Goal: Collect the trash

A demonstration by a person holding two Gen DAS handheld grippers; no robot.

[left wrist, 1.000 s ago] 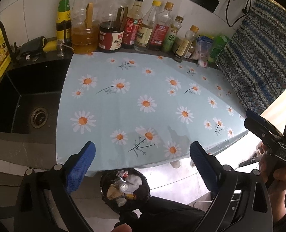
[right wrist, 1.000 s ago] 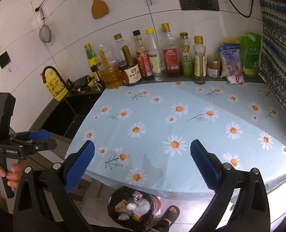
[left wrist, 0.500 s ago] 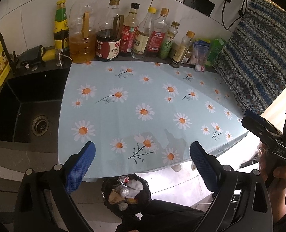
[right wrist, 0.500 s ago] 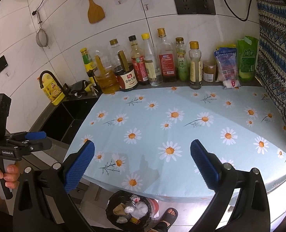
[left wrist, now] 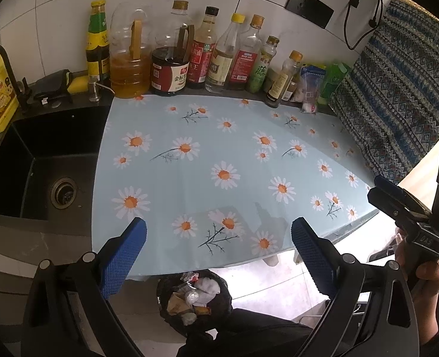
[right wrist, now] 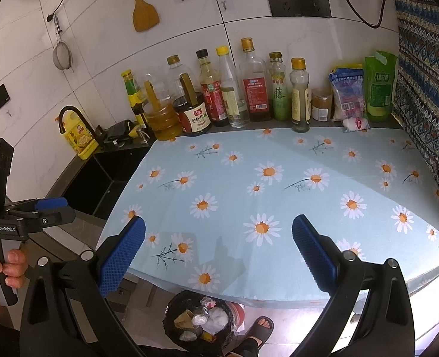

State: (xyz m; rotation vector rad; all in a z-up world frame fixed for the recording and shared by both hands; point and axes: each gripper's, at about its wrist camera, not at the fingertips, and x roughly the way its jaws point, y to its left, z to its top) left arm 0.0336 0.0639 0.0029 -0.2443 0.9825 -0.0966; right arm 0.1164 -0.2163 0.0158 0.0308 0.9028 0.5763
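A black-lined trash bin (left wrist: 194, 300) (right wrist: 200, 321) stands on the floor below the table's front edge, holding crumpled paper, wrappers and tissue. The daisy-print tablecloth (left wrist: 219, 160) (right wrist: 278, 196) shows no loose trash. My left gripper (left wrist: 218, 253) is open with nothing between its blue pads, held above the front edge over the bin. My right gripper (right wrist: 219, 248) is open and empty too, also near the front edge. Each gripper shows in the other's view, held in a hand: the right one (left wrist: 397, 205) at the right, the left one (right wrist: 45, 208) at the left.
Sauce and oil bottles (left wrist: 174, 56) (right wrist: 249, 89) line the back wall, with packets (right wrist: 362, 92) at the right. A black sink (left wrist: 41, 160) lies left of the cloth. A patterned fabric (left wrist: 397, 89) hangs at the right. A sandalled foot (right wrist: 261, 327) is beside the bin.
Both grippers have risen and pulled back a little from the table, so more wall and floor show. Both stay open and empty.
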